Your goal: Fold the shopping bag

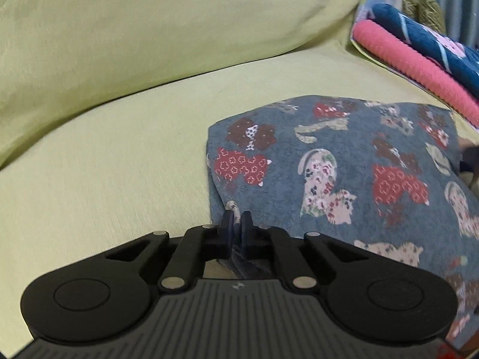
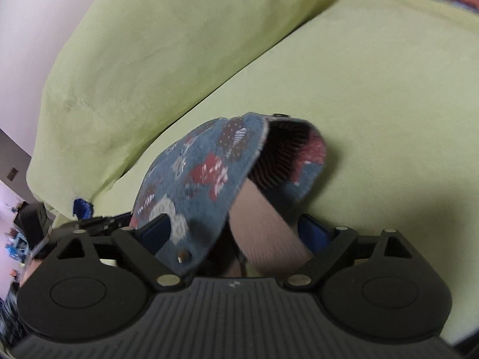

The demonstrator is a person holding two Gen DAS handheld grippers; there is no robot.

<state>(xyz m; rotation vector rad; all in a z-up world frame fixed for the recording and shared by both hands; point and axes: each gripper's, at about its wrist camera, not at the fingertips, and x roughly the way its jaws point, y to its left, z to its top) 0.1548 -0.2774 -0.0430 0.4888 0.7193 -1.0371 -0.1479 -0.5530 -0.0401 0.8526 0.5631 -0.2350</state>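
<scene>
The bag [image 1: 344,173] lies on the sofa [image 1: 119,164], perhaps half folded. Left gripper [image 1: 237,224] pinches its near edge; right gripper [image 2: 239,233] stands wide around a loose fold. More folds remain.

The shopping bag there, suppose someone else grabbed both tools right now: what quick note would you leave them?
Left hand-held gripper: shut on the near edge of the shopping bag.
Right hand-held gripper: jaws apart, a raised flap of the bag between them, not pinched.
Where: the bag lies on the green sofa seat, beside a stack of folded cloths.
Done: it looks partly folded.
Left: probably grip the flap, lay it over, flatten.
</scene>
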